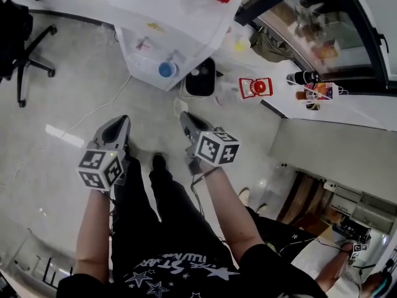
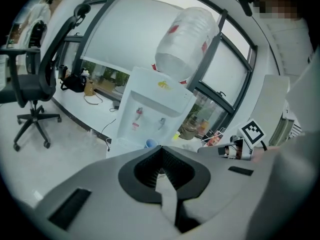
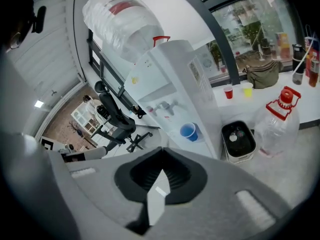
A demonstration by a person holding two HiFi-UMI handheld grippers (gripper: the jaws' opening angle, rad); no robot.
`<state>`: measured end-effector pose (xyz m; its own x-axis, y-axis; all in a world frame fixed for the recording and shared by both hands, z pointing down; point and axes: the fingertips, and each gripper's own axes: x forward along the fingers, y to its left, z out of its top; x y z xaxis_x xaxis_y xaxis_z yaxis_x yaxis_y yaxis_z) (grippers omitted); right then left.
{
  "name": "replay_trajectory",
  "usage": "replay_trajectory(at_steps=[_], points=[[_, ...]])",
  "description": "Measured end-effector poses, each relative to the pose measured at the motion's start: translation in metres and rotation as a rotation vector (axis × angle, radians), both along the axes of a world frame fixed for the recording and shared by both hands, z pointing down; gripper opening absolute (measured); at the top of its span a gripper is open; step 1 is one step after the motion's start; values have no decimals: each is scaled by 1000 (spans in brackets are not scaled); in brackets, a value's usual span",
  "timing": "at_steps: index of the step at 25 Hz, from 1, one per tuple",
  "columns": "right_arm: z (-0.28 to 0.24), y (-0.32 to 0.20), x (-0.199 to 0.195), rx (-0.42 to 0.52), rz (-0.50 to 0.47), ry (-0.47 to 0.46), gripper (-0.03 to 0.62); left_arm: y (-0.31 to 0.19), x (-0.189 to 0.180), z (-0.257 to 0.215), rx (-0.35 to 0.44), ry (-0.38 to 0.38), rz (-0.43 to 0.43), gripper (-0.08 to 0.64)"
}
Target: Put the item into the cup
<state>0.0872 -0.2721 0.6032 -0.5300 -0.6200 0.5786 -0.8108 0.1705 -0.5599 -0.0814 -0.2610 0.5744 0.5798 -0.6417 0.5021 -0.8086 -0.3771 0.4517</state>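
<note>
Left gripper (image 1: 119, 124) and right gripper (image 1: 189, 120) both pressed together, nothing in them, low over the floor. Farther off, blue cup (image 1: 167, 70) sits on water dispenser (image 1: 192, 33) tray, just left of black bin (image 1: 200, 79).

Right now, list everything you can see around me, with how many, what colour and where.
water dispenser: one, white, by the window wall ahead of both grippers
water bottle: one, clear, upturned on top of the dispenser
blue cup: one, blue, in the dispenser's recess under the taps
bin: one, pale with a black liner, on the floor beside the dispenser
jug: one, clear with a red cap and handle, on the floor beside the bin
red cup: one, red, on the window ledge
yellow cup: one, yellow, next to the red one
office chair: one, black, on the floor left of the dispenser
left gripper: one, grey, jaws together, empty
right gripper: one, grey, jaws together, empty
</note>
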Motion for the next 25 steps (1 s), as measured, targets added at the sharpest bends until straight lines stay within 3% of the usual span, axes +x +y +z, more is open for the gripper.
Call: replay_trajectory(at_steps=[9, 18, 25], points=[[58, -44, -4, -28, 103, 17, 0, -43, -18, 56, -40, -6, 81, 5], [80, -102, -16, -25, 154, 20, 1, -85, -5, 74, -42, 26, 176, 5], [102, -140, -23, -43, 194, 18, 1, -110, -13, 92, -80, 51, 178, 5]])
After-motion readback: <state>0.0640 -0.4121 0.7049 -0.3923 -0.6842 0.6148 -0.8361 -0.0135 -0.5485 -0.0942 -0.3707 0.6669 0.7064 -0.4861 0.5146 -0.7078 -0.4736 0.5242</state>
